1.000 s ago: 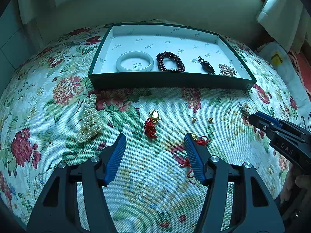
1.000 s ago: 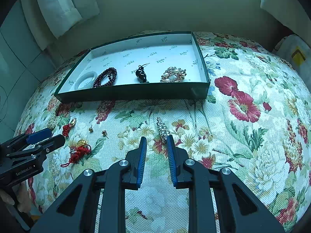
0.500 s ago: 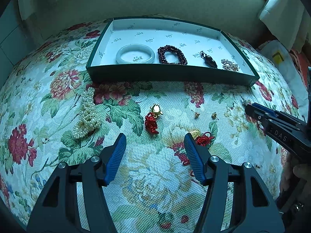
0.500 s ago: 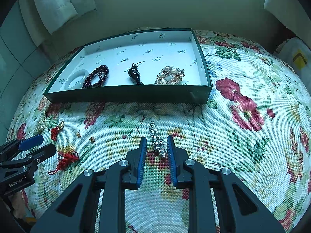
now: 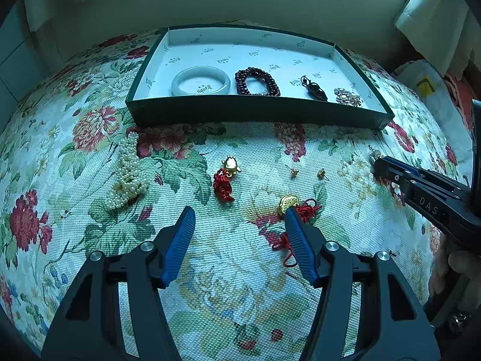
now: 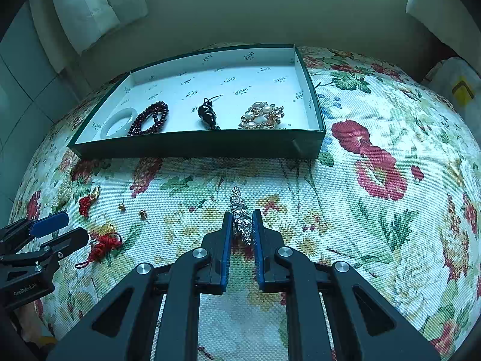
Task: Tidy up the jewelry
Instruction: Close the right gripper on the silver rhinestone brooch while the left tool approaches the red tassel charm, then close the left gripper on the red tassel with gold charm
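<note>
Right wrist view: the right gripper point(image 6: 242, 225) is closing on the brooch point(image 6: 241, 216) at 6 o'clock from the box point(image 6: 198, 147). It is pinching only one end, so the brooch could be slipping out. The left gripper point(image 5: 237, 222) is staying apart, holding nothing.

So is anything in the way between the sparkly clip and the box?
Only the box's front wall. The cloth between the clip and the wall looks bare. The right gripper is closing with the clip between its pads, so the clip must be lifted over the wall. There's bare floor behind the brooch.
</note>
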Demonstrator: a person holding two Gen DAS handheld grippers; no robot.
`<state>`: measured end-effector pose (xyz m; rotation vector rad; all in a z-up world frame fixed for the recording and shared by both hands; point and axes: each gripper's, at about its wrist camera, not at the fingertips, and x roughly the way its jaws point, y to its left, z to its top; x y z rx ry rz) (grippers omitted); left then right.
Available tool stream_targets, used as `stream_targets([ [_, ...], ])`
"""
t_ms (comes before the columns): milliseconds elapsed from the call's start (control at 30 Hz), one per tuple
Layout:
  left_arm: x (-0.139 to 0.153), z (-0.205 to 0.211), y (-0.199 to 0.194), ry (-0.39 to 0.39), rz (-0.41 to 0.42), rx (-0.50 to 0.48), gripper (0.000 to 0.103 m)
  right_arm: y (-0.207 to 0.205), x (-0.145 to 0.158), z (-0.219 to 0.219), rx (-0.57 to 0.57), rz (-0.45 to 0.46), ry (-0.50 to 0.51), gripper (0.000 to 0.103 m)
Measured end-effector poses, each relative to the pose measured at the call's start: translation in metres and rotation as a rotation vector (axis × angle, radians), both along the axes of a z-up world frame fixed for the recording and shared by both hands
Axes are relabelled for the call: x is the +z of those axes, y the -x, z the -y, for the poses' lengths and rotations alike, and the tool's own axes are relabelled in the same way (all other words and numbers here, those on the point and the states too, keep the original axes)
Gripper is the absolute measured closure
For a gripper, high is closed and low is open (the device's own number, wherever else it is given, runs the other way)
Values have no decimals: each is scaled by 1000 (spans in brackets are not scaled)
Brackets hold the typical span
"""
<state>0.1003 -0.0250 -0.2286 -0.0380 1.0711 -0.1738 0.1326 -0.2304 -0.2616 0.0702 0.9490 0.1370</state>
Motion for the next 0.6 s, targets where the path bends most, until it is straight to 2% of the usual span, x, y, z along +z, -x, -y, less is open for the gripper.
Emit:
stream_targets([
  [433,-6,25,7,8,-26,-71,44,18,7,8,-11,6,-13,90],
  [600,-8,34,7,2,-20,-100,59,20,3,11,-17,-3,-24,90],
])
